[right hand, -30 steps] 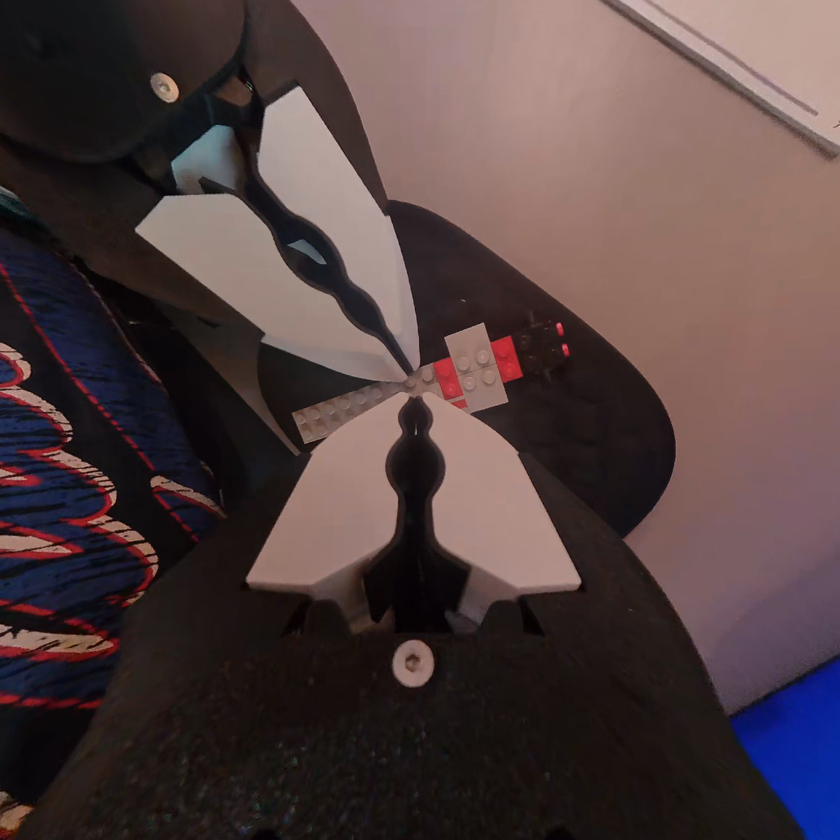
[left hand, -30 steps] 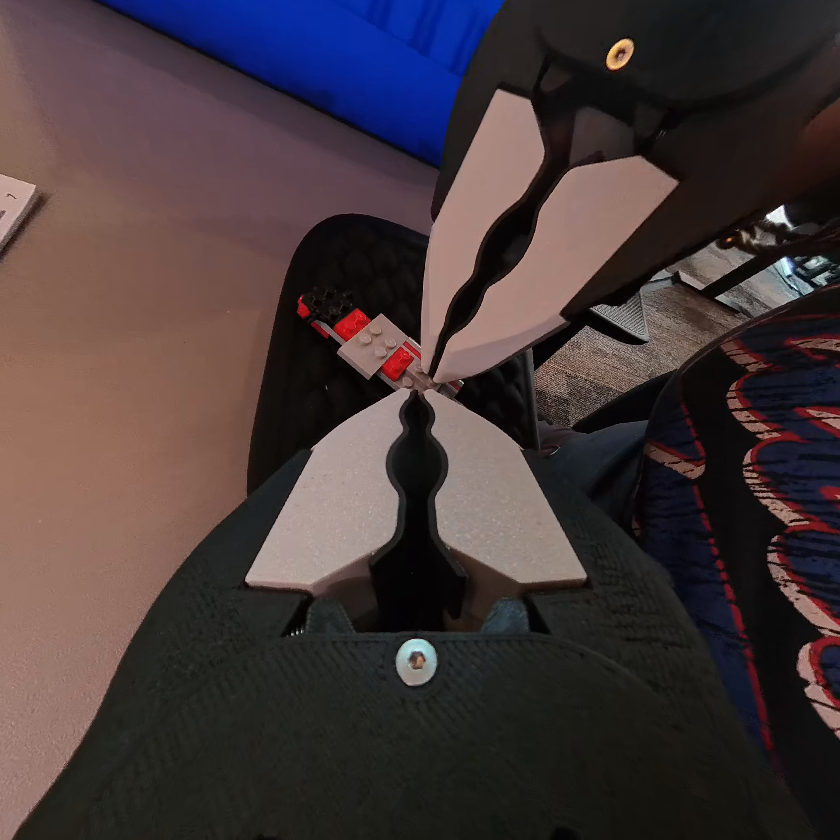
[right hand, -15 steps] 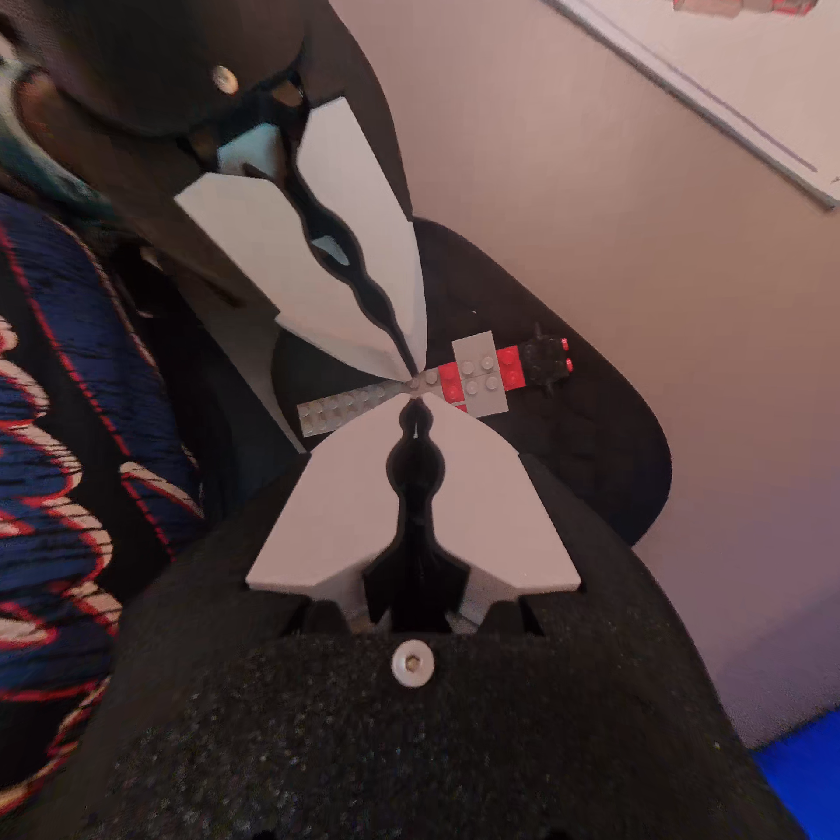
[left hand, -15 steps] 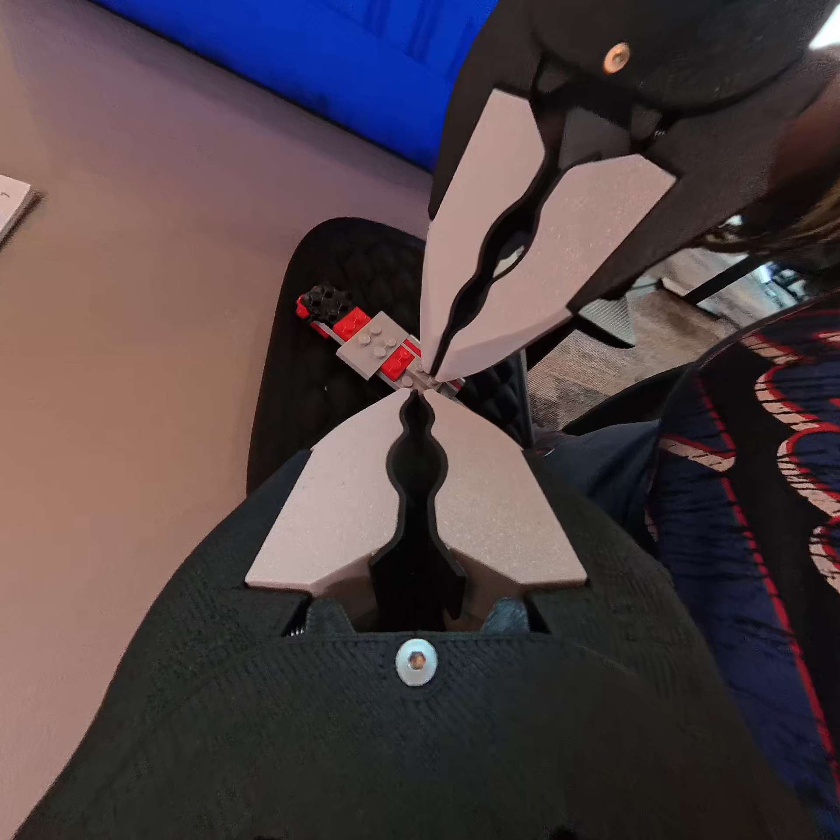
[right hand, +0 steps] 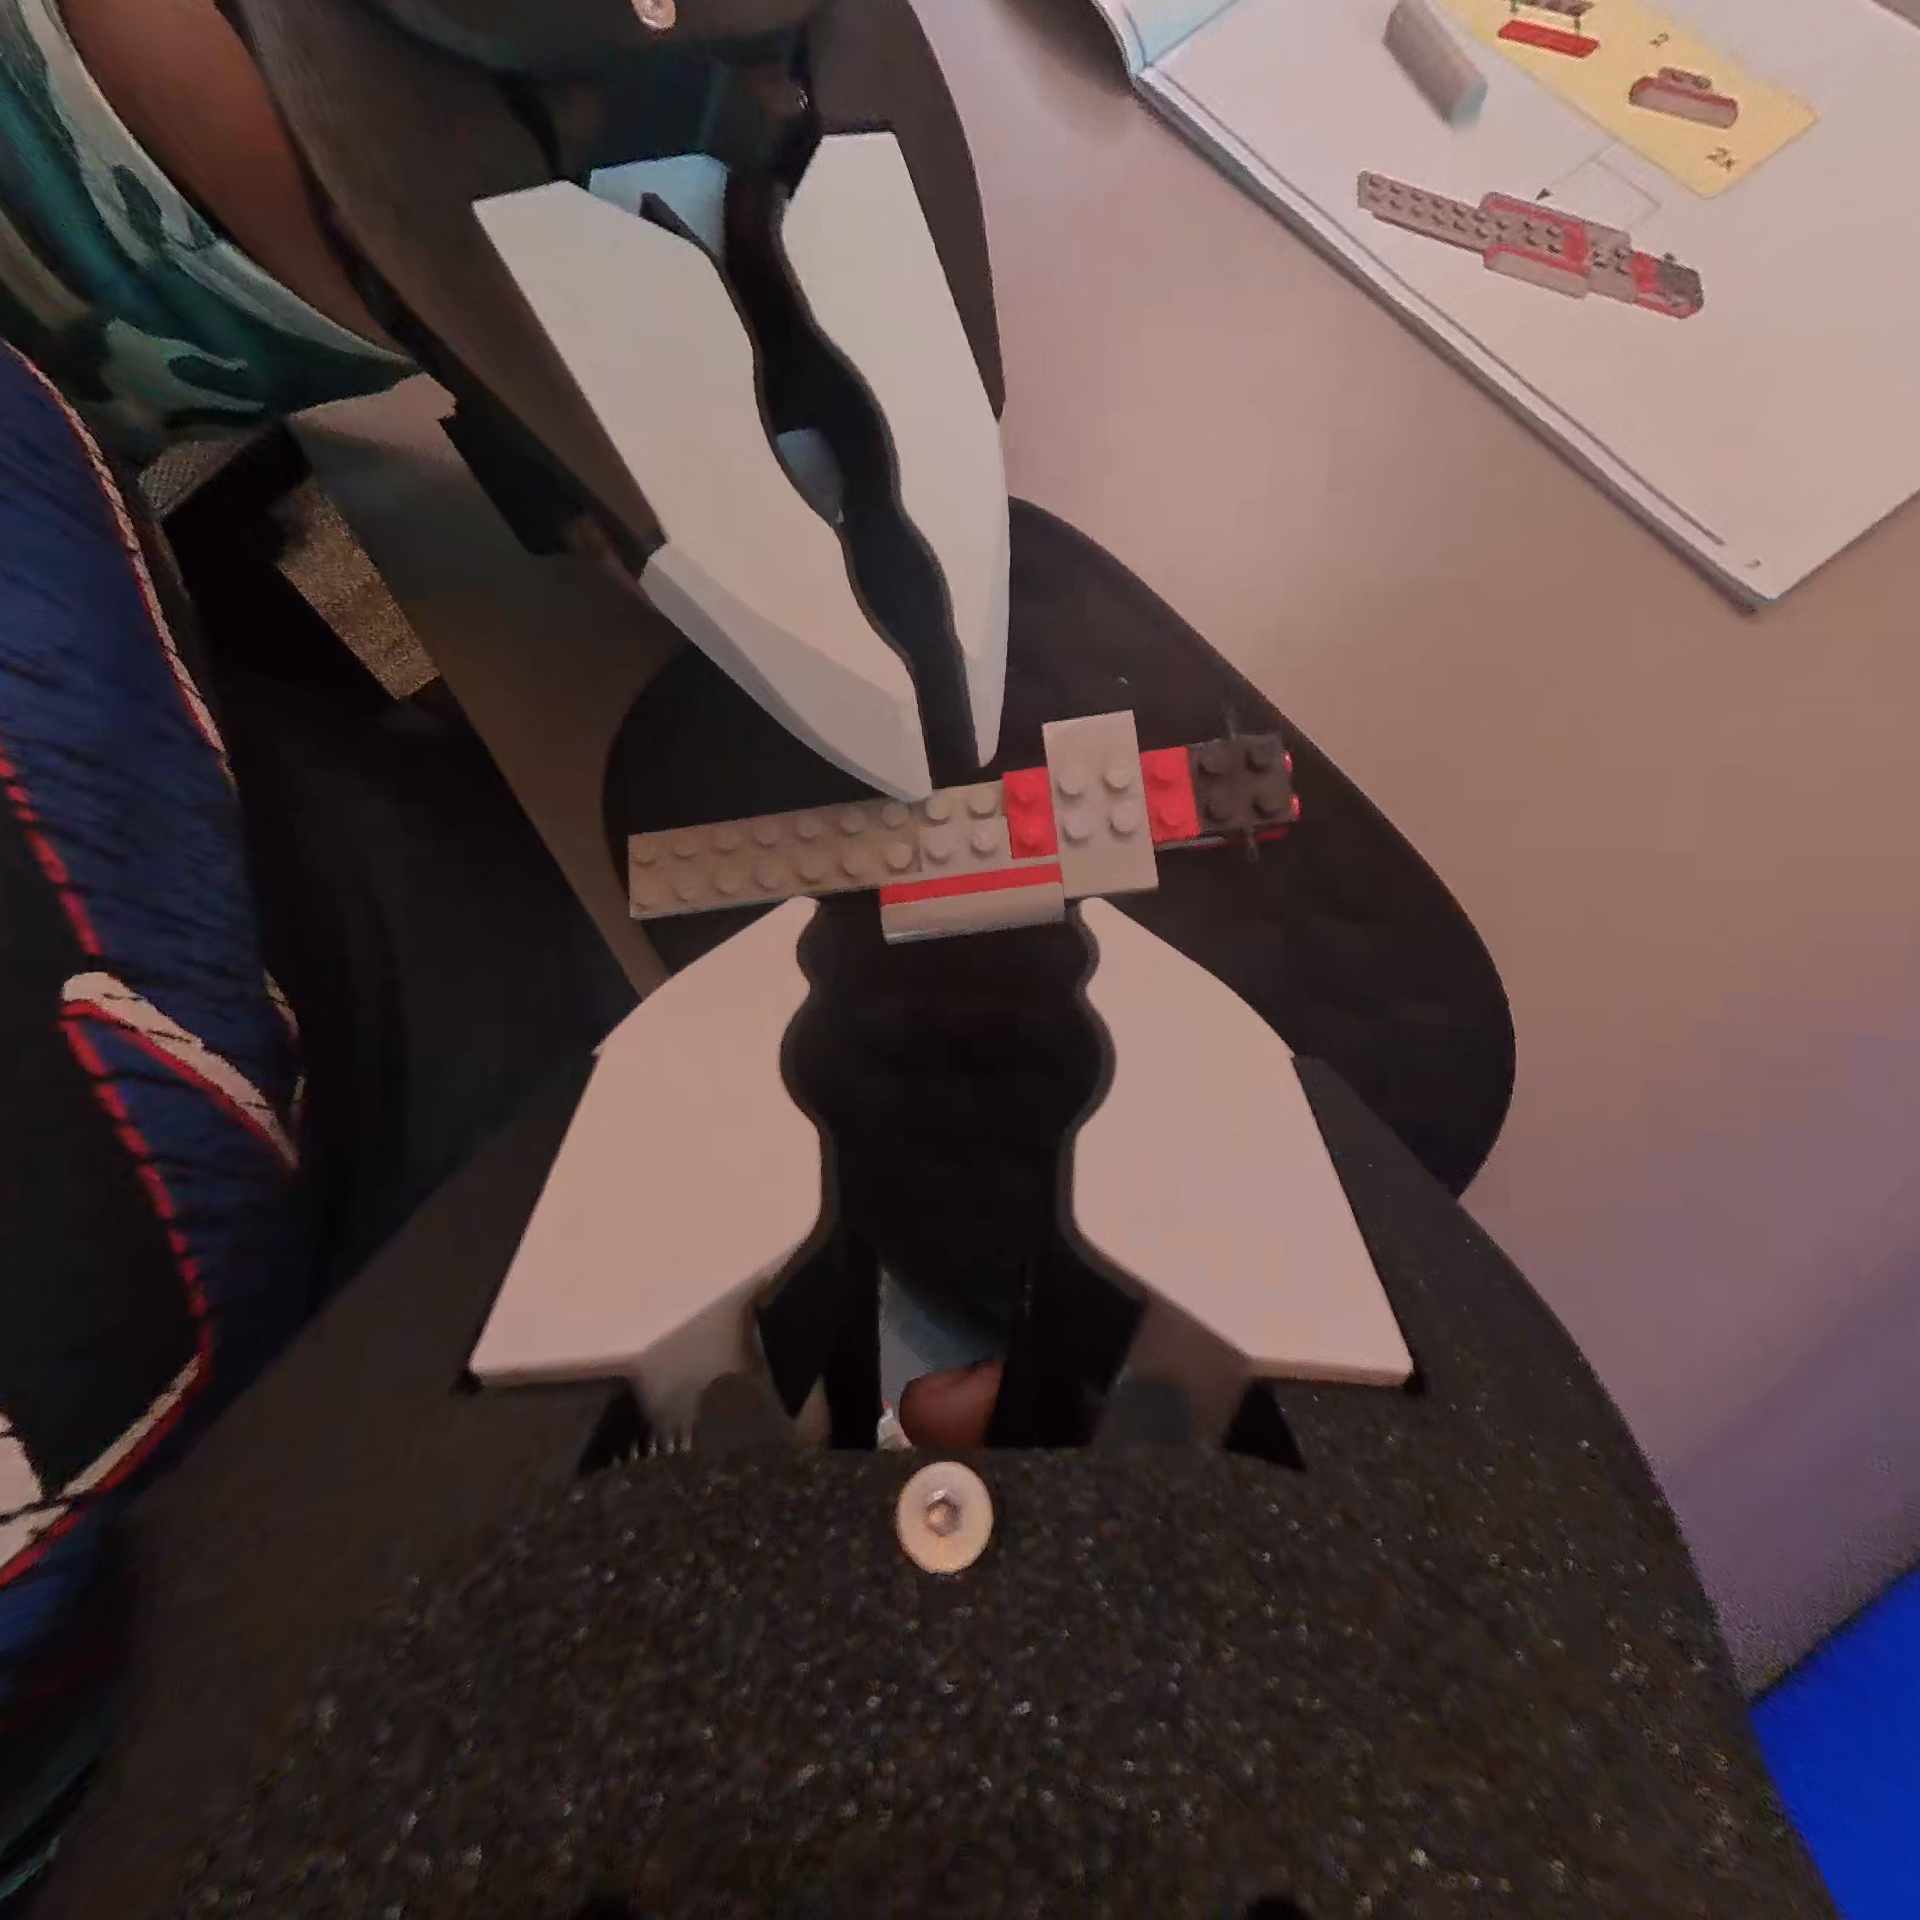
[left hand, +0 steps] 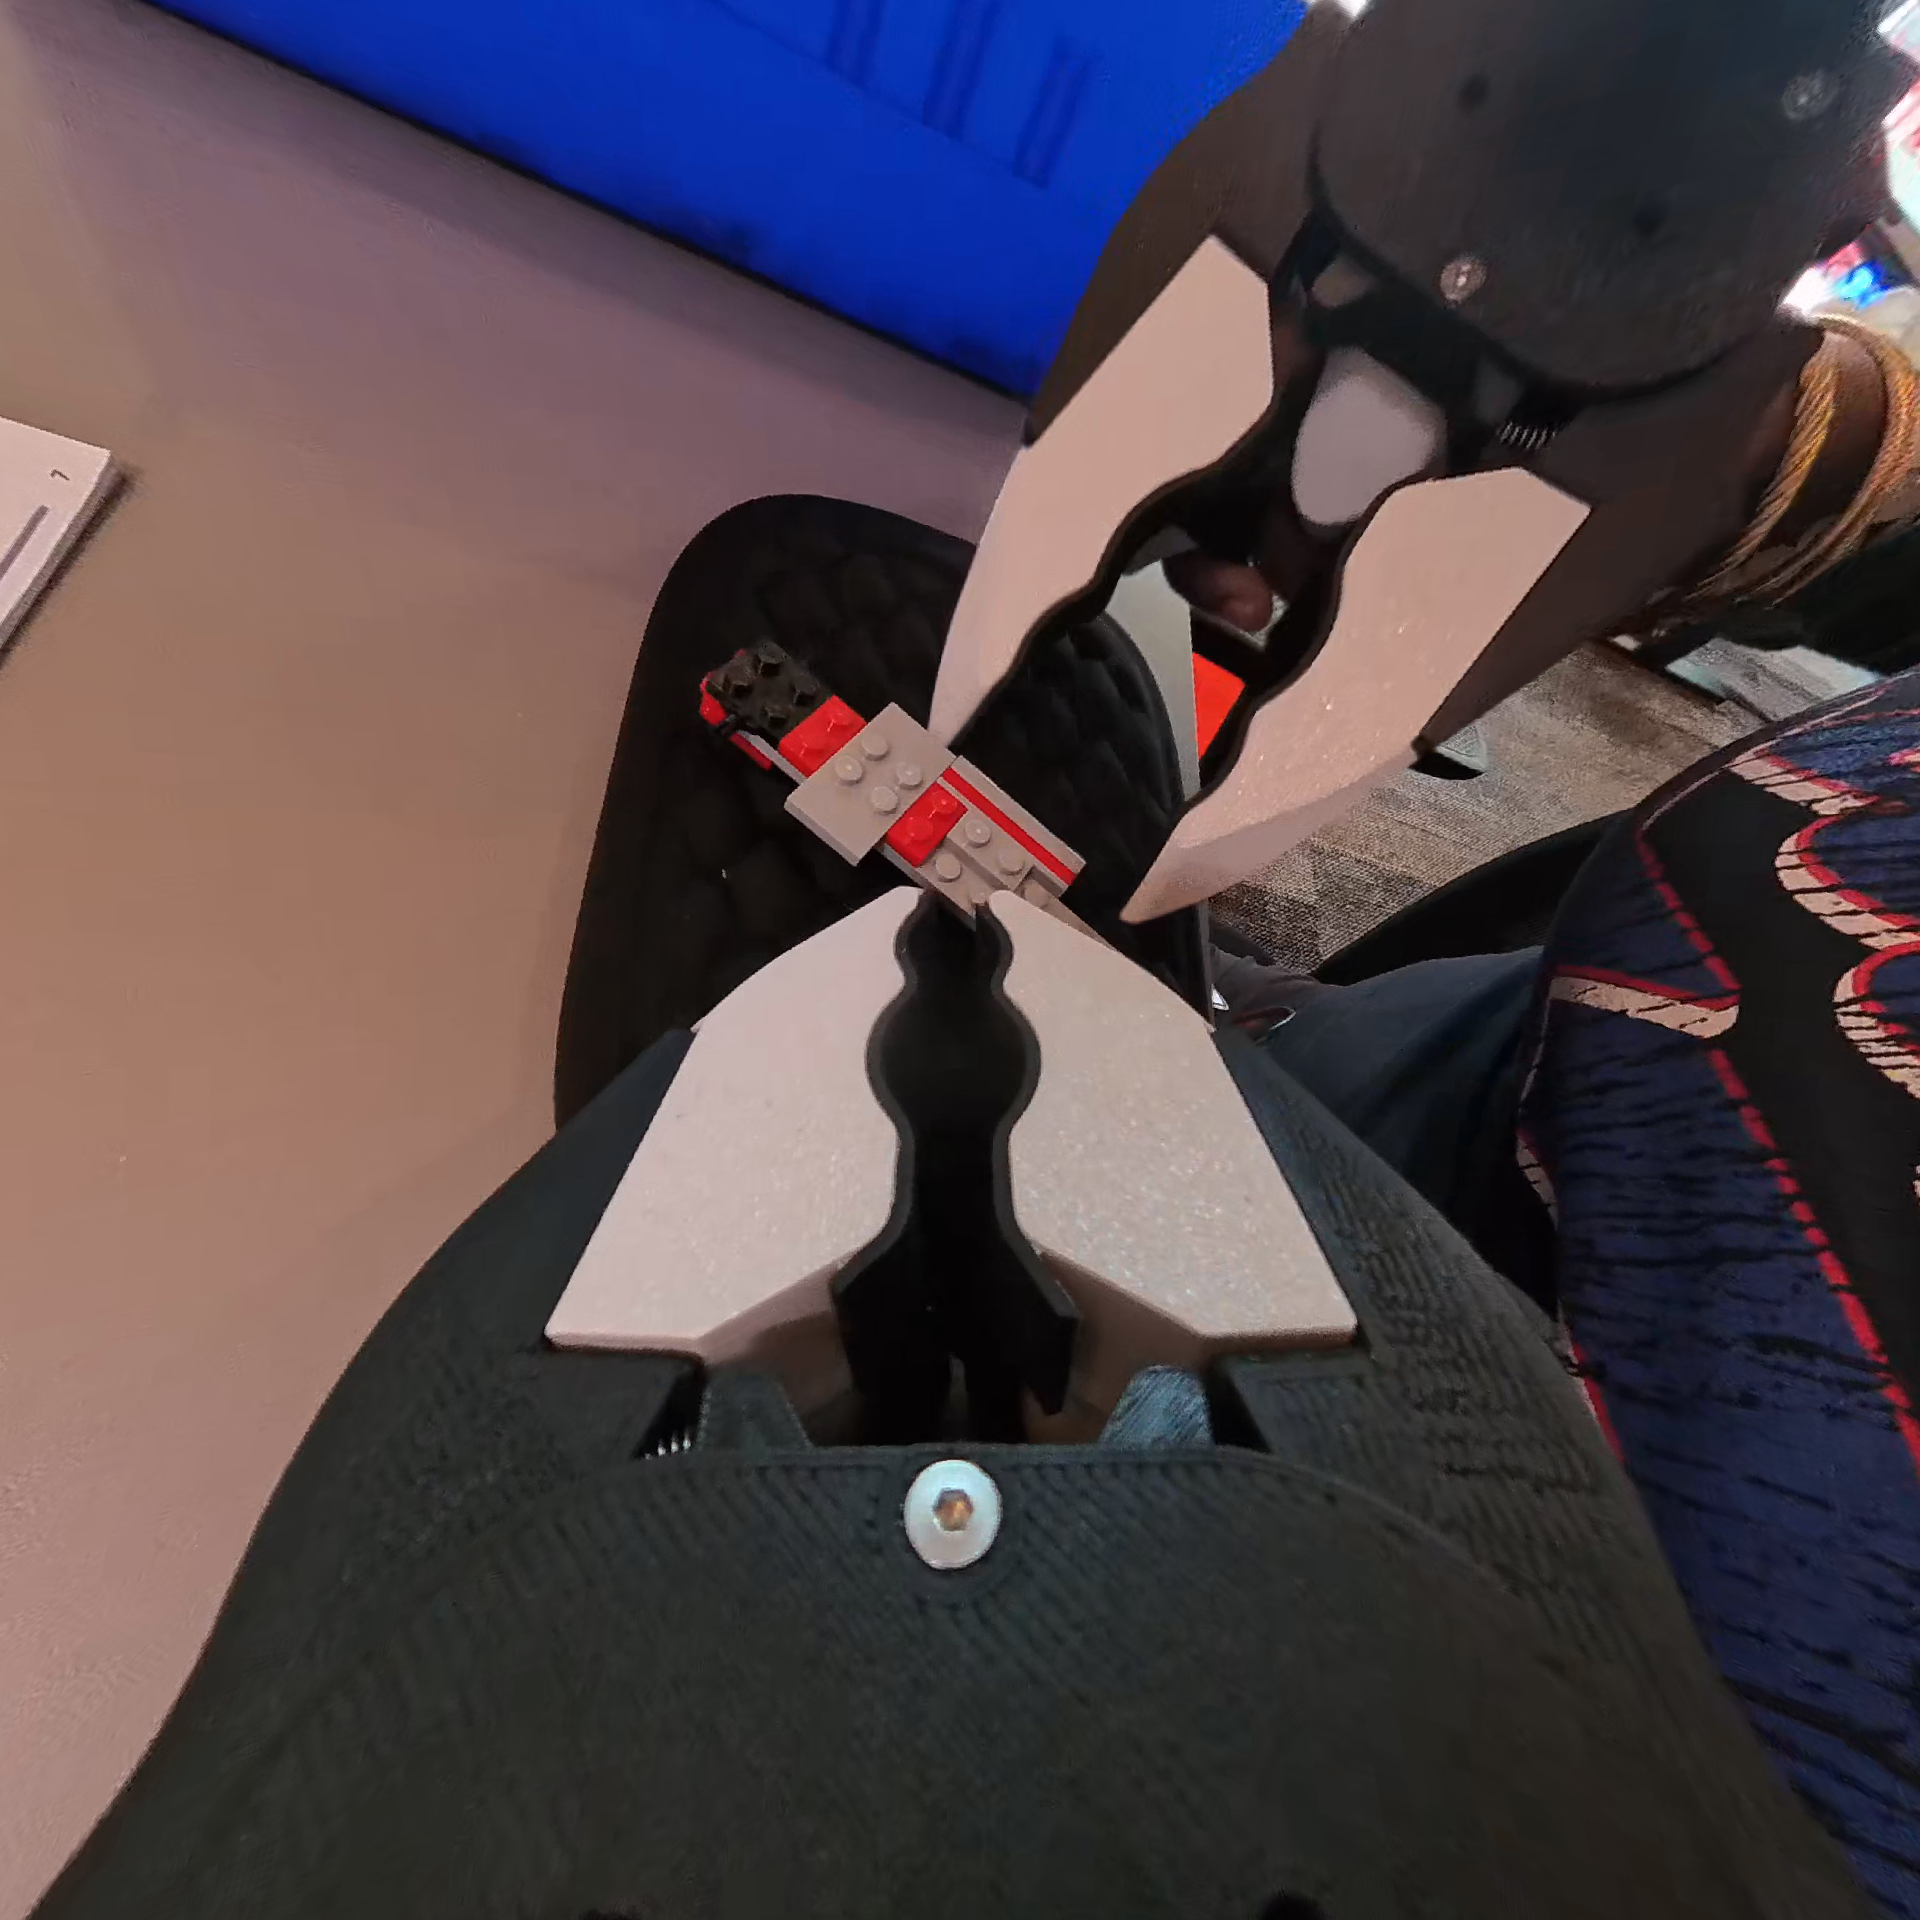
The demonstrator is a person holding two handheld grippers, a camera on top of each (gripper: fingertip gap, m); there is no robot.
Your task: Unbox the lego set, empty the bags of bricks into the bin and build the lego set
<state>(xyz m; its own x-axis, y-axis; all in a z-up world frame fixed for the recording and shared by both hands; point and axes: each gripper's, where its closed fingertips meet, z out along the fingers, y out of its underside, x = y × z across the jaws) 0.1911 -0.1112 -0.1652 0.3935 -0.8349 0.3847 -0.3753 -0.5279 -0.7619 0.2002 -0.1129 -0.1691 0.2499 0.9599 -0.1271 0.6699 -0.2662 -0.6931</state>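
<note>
The lego assembly (left hand: 894,800) is a long grey plate with red, grey and black bricks on it. My left gripper (left hand: 956,906) is shut on its near end and holds it in the air. In the right wrist view the assembly (right hand: 935,842) lies crosswise, and the left gripper (right hand: 948,779) pinches its far edge from above. My right gripper (right hand: 948,909) is open, its fingertips either side of a grey and red piece on the assembly's near edge. From the left wrist view the right gripper (left hand: 1039,821) reaches in from the upper right, jaws wide apart.
An open instruction booklet (right hand: 1507,260) lies on the grey-brown table (right hand: 1351,520); its corner also shows in the left wrist view (left hand: 42,520). A blue bin (left hand: 727,135) stands at the back. A black rounded chair back (left hand: 727,831) is below the assembly. A person's patterned clothing (left hand: 1714,1143) is close.
My right gripper has opened and let go of the assembly, drawing back a little. My left gripper still holds it. The booklet has come into the right wrist view.
</note>
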